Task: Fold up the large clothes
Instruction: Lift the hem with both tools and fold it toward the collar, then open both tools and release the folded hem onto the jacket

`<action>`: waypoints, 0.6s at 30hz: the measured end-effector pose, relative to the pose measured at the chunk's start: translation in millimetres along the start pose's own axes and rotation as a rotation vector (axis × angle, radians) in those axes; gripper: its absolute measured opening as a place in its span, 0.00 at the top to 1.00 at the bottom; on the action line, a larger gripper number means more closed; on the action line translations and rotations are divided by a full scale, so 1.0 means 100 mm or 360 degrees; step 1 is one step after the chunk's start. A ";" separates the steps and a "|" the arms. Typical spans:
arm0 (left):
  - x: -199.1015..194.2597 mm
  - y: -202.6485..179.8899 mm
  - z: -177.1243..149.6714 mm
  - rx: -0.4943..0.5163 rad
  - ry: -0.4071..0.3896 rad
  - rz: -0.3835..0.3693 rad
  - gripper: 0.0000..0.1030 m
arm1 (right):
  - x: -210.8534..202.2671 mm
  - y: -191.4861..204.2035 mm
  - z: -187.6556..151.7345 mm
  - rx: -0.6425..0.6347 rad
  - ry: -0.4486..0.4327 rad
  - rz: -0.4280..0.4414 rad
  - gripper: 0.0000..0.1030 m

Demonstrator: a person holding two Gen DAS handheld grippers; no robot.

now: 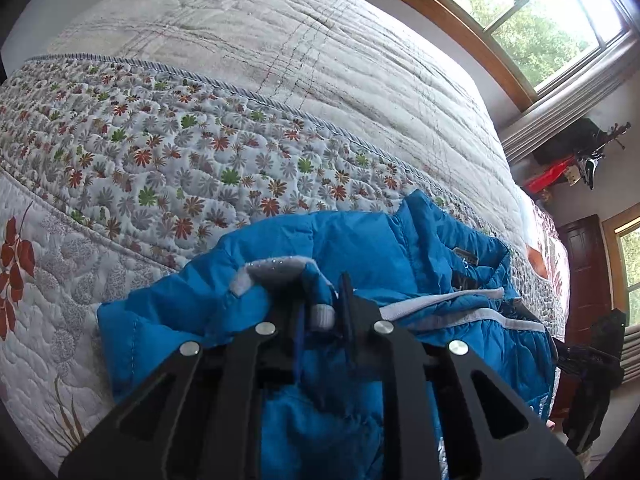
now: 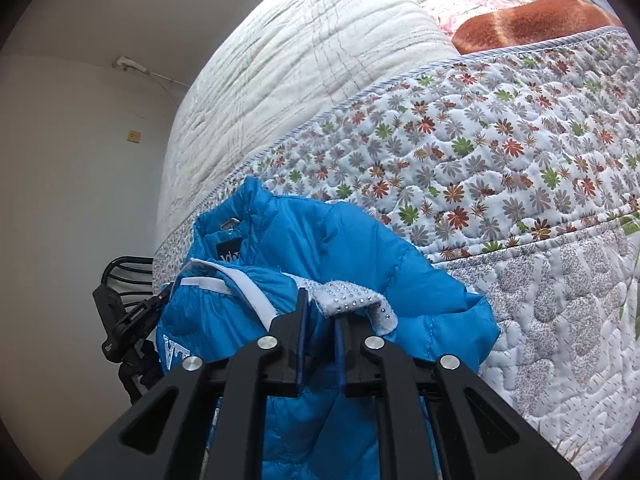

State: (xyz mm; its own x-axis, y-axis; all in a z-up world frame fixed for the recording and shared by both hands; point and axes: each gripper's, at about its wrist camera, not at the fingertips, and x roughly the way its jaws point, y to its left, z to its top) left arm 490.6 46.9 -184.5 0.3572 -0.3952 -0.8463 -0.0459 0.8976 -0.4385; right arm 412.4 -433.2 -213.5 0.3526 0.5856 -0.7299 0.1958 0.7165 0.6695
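Jacket (image 1: pixel 360 248) pinched in both jaws — window (image 1: pixel 540 20) only left, brown pillow (image 2: pixel 532 24) only right.

My bedroom, daylight pouring in

Before me the bed (image 1: pixel 280 80) lies under a flowered quilt (image 1: pixel 160 168) and a pale ribbed blanket (image 2: pixel 288 80). A wood-framed window (image 1: pixel 520 12) glows green at two o'clock, a dark wooden door (image 1: pixel 584 276) stands at three. In the right view, a bare white wall (image 2: pixel 72 160) fills nine o'clock.
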 end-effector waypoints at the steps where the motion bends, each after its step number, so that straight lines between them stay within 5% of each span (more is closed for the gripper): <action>1: -0.02 0.01 0.01 -0.0011 0.0017 -0.0025 0.80 | -0.03 0.01 -0.01 -0.0004 0.0000 0.0001 0.86; 3: -0.12 0.00 0.00 -0.0014 0.0044 -0.0091 0.72 | -0.11 0.06 -0.05 -0.0033 -0.0011 0.0024 0.82; 5: -0.33 0.00 0.00 -0.0019 0.0008 -0.0167 0.38 | -0.23 0.11 -0.11 -0.0069 -0.0021 0.0050 0.77; 6: -0.45 0.00 -0.01 -0.0009 -0.0027 -0.0205 0.34 | -0.29 0.12 -0.13 -0.0091 -0.0028 0.0062 0.67; 7: -0.56 0.00 -0.02 0.0005 -0.0046 -0.0234 0.33 | -0.36 0.14 -0.17 -0.0119 -0.0055 0.0042 0.41; 9: -0.74 0.02 -0.07 0.0042 -0.0055 -0.0256 0.31 | -0.52 0.20 -0.27 -0.0206 -0.0131 -0.0033 0.29; 18: -0.67 0.18 -0.49 0.0249 0.0043 0.0054 0.29 | -0.31 0.11 -0.59 -0.0327 -0.0019 -0.0197 0.31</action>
State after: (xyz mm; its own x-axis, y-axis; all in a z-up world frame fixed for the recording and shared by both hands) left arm 420.4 79.6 -150.2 0.3323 -0.3672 -0.8688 0.0889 0.9292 -0.3587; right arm 349.3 -420.9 -192.1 0.3483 0.4851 -0.8021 0.0485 0.8452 0.5322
